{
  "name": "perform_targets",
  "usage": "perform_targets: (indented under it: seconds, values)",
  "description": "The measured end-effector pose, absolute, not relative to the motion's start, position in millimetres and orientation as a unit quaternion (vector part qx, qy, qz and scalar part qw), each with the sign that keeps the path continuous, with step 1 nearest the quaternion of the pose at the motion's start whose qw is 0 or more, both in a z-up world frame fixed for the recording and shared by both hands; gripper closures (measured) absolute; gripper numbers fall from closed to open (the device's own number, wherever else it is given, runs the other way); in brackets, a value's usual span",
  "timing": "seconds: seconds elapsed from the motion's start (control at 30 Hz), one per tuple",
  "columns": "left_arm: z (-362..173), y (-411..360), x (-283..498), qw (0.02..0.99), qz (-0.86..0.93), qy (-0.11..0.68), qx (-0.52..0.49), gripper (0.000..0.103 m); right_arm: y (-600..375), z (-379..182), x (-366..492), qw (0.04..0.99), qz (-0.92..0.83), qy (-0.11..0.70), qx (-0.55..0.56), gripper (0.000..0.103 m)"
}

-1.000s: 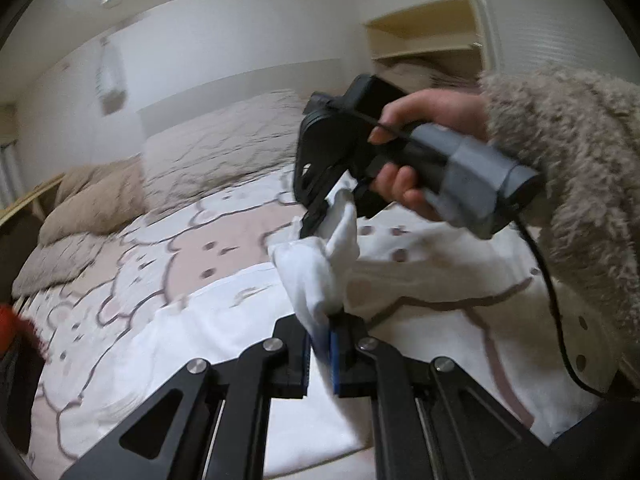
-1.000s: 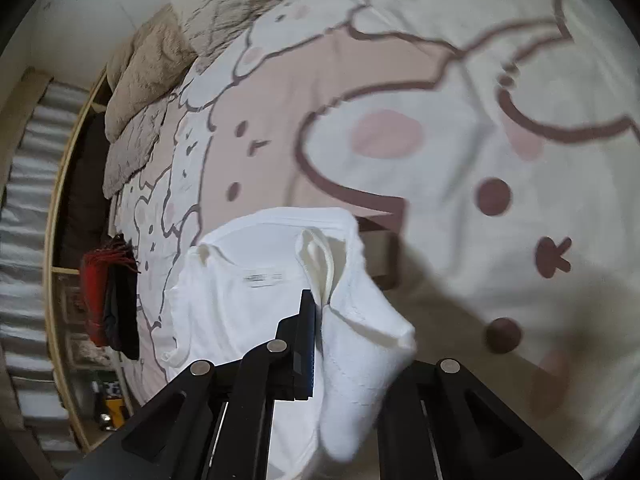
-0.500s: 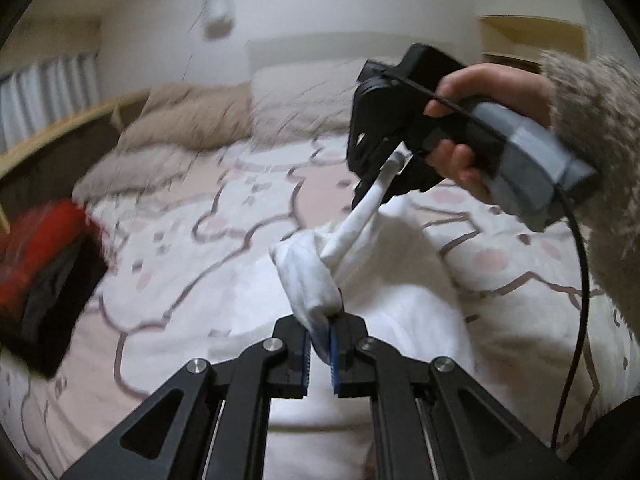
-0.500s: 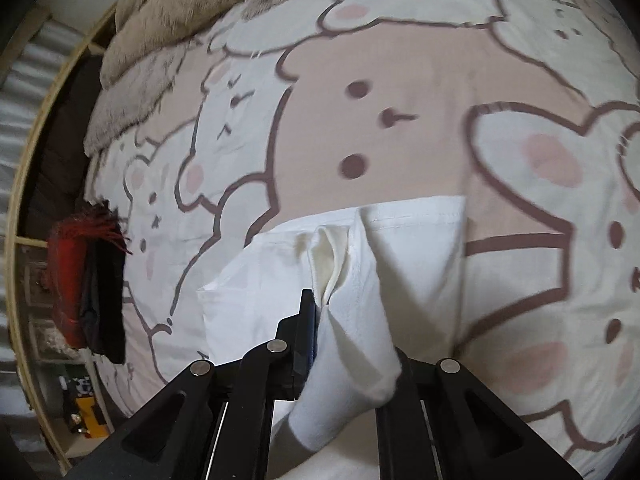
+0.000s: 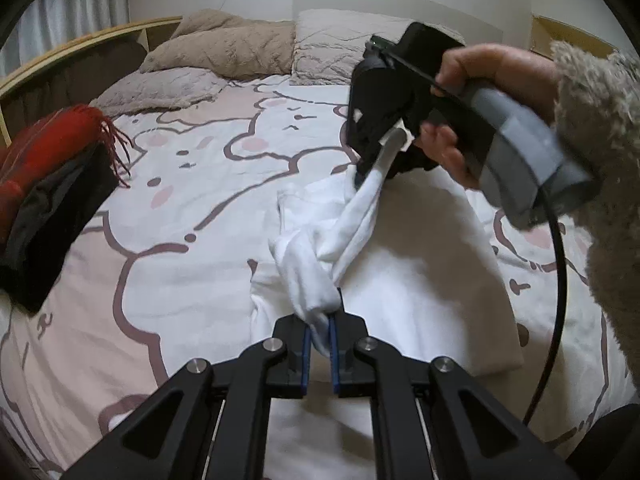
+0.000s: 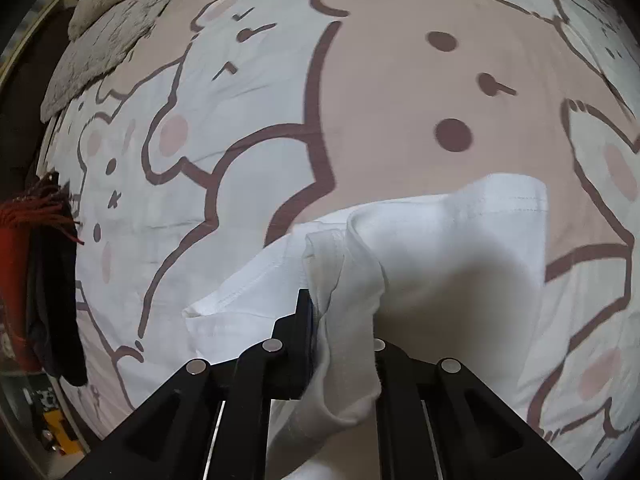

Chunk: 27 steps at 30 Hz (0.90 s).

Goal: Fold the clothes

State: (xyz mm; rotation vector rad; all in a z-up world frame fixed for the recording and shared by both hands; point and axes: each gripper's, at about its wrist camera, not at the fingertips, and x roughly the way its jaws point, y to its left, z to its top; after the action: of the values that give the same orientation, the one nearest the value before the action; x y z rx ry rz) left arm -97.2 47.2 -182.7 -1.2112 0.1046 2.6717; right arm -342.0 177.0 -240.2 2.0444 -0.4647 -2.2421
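Note:
A white T-shirt (image 5: 420,280) lies partly folded on the bed, and two bunched corners of it are lifted. My left gripper (image 5: 320,332) is shut on one bunched corner just above the cloth. My right gripper (image 5: 366,168), held by a hand (image 5: 480,80) in a fuzzy sleeve, pinches a stretched strip of the same shirt farther back. In the right wrist view the shirt (image 6: 460,240) drapes through the right gripper (image 6: 340,320). Its jaws are opening, and the fold is still between them and hides the right finger.
The bed cover (image 5: 200,200) is white and pink with cartoon animals. A pile of dark clothes topped with a red fringed scarf (image 5: 44,184) lies at the left edge, and the same scarf (image 6: 40,272) shows in the right wrist view. Beige pillows (image 5: 224,48) line the headboard. A black cable (image 5: 560,280) hangs from the right gripper.
Both grippers have carried the shirt's corners sideways across the bed and slightly lower. The folded part now rests flatter on the cover. The dark and red pile has come into the left view.

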Motion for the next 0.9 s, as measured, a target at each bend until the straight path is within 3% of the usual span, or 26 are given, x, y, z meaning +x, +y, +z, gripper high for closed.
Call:
perform_targets:
  seconds: [0.03, 0.07, 0.13, 0.4, 0.5, 0.53, 0.57, 0.73, 0.9]
  values:
    - [-185, 47, -98, 0.102, 0.903, 0.037, -0.415, 0.095, 176, -238, -343, 0.045, -0.73, -0.161, 0.663, 0.075]
    - [-189, 45, -100, 0.099, 0.9, 0.032, -0.423, 0.095, 176, -235, -343, 0.054, -0.732, -0.172, 0.657, 0.041]
    - [-195, 42, -106, 0.094, 0.893, 0.023, -0.44, 0.095, 177, -222, -341, 0.068, -0.749, -0.199, 0.628, 0.0]
    - [-205, 30, -114, 0.086, 0.881, -0.016, -0.465, 0.091, 198, -157, -320, 0.107, -0.802, -0.225, 0.543, 0.001]
    - [-205, 34, -112, 0.081, 0.883, -0.007, -0.463, 0.091, 204, -157, -302, 0.086, -0.8, -0.192, 0.562, 0.035]
    - [-205, 35, -112, 0.079, 0.883, -0.005, -0.462, 0.091, 205, -165, -296, 0.081, -0.79, -0.184, 0.579, 0.052]
    - [-205, 36, -112, 0.078, 0.883, -0.003, -0.462, 0.091, 205, -172, -290, 0.075, -0.782, -0.173, 0.595, 0.06]
    - [-206, 34, -111, 0.074, 0.883, -0.004, -0.464, 0.091, 184, -201, -280, 0.051, -0.773, -0.073, 0.628, 0.064]
    - [-209, 33, -111, 0.072, 0.882, -0.003, -0.466, 0.091, 157, -193, -297, 0.146, -0.774, -0.166, 0.593, 0.064]
